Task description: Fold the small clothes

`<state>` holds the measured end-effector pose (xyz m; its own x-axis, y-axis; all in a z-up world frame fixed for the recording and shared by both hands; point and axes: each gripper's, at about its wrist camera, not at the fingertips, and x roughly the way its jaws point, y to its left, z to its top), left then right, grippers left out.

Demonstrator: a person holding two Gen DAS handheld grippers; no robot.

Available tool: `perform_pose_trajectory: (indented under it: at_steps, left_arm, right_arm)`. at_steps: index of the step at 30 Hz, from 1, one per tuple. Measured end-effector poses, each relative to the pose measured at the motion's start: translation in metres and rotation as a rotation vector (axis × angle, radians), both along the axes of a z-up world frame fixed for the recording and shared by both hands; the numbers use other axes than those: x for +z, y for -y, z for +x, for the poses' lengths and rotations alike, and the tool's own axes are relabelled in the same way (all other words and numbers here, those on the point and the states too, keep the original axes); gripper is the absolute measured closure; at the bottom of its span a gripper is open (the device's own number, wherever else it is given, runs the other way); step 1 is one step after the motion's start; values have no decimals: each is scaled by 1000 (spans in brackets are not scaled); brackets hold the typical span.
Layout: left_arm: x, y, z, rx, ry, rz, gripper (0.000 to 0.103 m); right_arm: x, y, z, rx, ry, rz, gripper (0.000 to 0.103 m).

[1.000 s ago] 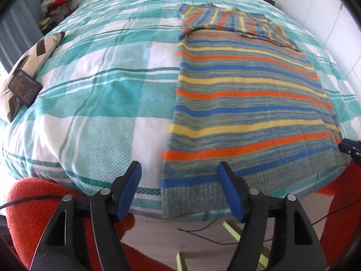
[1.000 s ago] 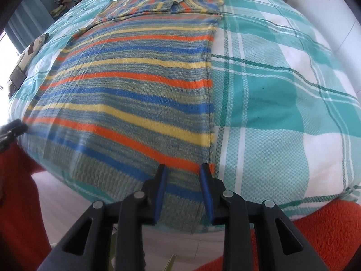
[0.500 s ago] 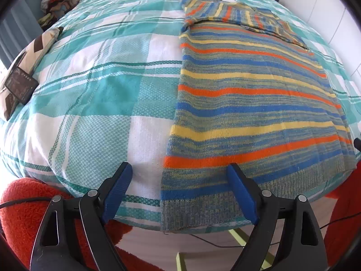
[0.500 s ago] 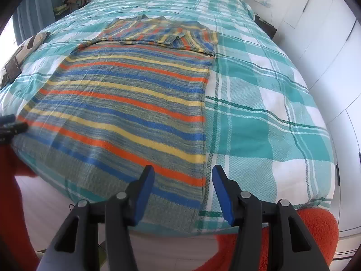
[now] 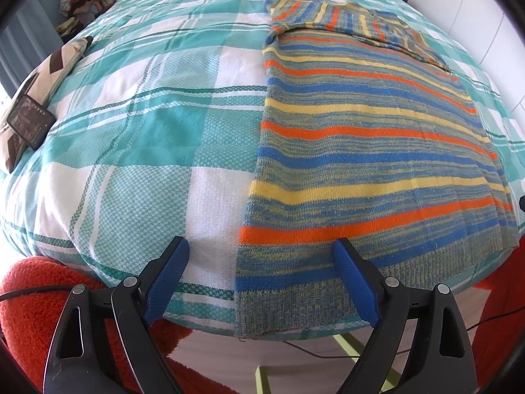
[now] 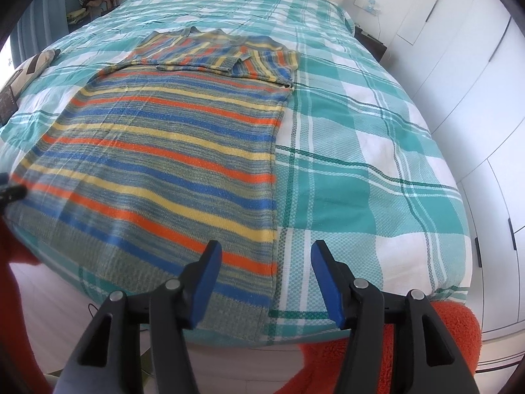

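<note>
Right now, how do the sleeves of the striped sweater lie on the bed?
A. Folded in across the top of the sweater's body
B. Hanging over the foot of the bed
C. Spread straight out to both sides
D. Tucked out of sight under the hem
A: the sleeves lie folded inward across the upper part of the striped sweater, their stripes running crosswise to the body's.

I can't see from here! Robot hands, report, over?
Left gripper and right gripper opening, nothing between jaws. Striped sweater flat on bed, sleeves folded in. Nothing in the way.
</note>
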<state>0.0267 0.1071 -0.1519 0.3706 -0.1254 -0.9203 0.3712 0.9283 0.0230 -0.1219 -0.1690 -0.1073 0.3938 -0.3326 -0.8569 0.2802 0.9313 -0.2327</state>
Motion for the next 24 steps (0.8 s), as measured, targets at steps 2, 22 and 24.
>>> perform_pose_trajectory:
  at_steps: [2, 22, 24]
  left_arm:
    - [0, 0, 0, 0, 0, -1, 12]
    - [-1, -2, 1, 1, 0, 3, 10]
    - [-1, -3, 1, 1, -1, 4, 9]
  right_arm:
    - [1, 0, 0, -3, 1, -5, 46]
    - [4, 2, 0, -12, 12, -31, 46]
    - [4, 2, 0, -12, 13, -29, 46]
